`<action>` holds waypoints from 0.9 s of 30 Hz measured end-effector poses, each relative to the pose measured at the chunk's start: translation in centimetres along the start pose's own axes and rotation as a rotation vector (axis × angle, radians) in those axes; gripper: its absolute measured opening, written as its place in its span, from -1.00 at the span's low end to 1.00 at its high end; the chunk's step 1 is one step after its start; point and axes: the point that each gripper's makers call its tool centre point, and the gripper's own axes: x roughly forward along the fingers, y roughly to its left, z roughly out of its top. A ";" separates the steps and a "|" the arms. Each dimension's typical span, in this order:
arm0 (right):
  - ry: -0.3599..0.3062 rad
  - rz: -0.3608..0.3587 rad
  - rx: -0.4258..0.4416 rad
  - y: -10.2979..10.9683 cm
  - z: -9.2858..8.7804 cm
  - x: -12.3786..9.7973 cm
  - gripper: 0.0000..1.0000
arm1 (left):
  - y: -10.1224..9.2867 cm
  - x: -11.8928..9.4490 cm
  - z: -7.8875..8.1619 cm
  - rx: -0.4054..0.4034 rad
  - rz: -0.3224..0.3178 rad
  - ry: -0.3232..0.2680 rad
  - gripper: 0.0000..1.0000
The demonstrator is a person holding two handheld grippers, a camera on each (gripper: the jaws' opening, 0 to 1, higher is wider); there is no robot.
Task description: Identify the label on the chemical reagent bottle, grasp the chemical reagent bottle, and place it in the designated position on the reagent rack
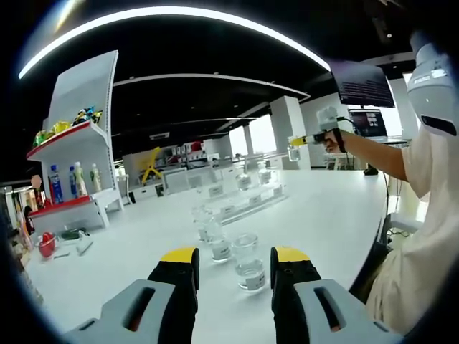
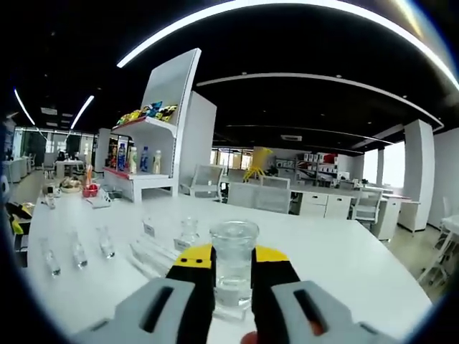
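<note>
Clear glass is what the right claw [image 2: 233, 276] has clamped between its yellow-tipped black jaws: a small transparent reagent bottle [image 2: 234, 261] with a wide round mouth and a white label low on its body, too blurred to read. It is held upright and lifted off the white surface [image 2: 344, 265], probably so the label stays visible on the way to the clear tiered reagent rack [image 1: 247, 201] toward the far edge, where other bottles stand beside small white tags. In the left gripper view the person's outstretched arm carries it high above that rack. The left claw [image 1: 234, 269] hangs with jaws parted and empty over the near edge, just behind three more clear labelled bottles [image 1: 247, 261].
</note>
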 end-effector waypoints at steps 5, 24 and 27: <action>-0.004 0.008 -0.001 0.3 0.5 0.5 -0.64 | 0.1 0.0 0.0 0.000 0.002 0.000 -0.20; -0.012 0.009 -0.026 0.9 1.3 2.1 -0.64 | 0.1 0.1 0.0 0.004 -0.001 0.005 -0.20; -0.010 0.006 -0.023 0.7 1.2 2.6 -0.64 | 0.2 0.1 -0.1 0.000 0.002 0.003 -0.20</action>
